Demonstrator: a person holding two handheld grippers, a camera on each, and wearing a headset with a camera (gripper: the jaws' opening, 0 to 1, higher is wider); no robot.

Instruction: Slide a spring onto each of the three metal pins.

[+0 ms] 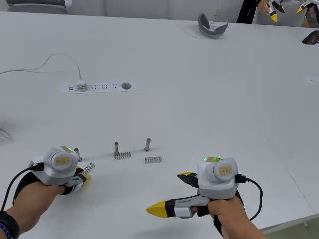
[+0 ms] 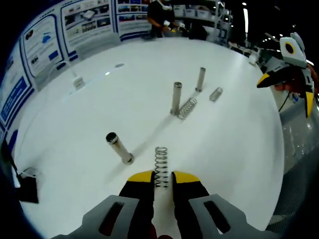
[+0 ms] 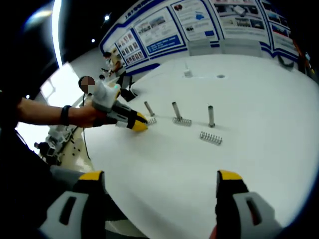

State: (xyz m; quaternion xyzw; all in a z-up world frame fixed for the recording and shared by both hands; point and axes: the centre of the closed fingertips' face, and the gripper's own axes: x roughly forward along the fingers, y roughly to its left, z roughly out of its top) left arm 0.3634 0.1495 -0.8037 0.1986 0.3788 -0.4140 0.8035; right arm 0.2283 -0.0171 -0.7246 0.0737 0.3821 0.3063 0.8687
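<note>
Three metal pins stand upright on the white table: the left pin (image 1: 78,154) (image 2: 119,148), the middle pin (image 1: 116,148) (image 2: 176,98) and the right pin (image 1: 147,144) (image 2: 200,79). One loose spring (image 1: 122,155) (image 2: 188,107) lies at the middle pin's base. Another loose spring (image 1: 153,160) (image 2: 216,93) lies near the right pin. My left gripper (image 1: 82,177) (image 2: 162,177) is shut on a third spring (image 1: 89,168) (image 2: 160,164), which points toward the left pin, just beside it. My right gripper (image 1: 172,192) (image 3: 159,175) is open and holds nothing, nearer than the pins.
A white power strip (image 1: 97,87) with a plugged-in cable lies behind the pins. A grey object (image 1: 212,26) sits at the far edge. Another person's grippers (image 1: 273,10) work at the back right. The table's front edge (image 1: 294,221) runs close to my right hand.
</note>
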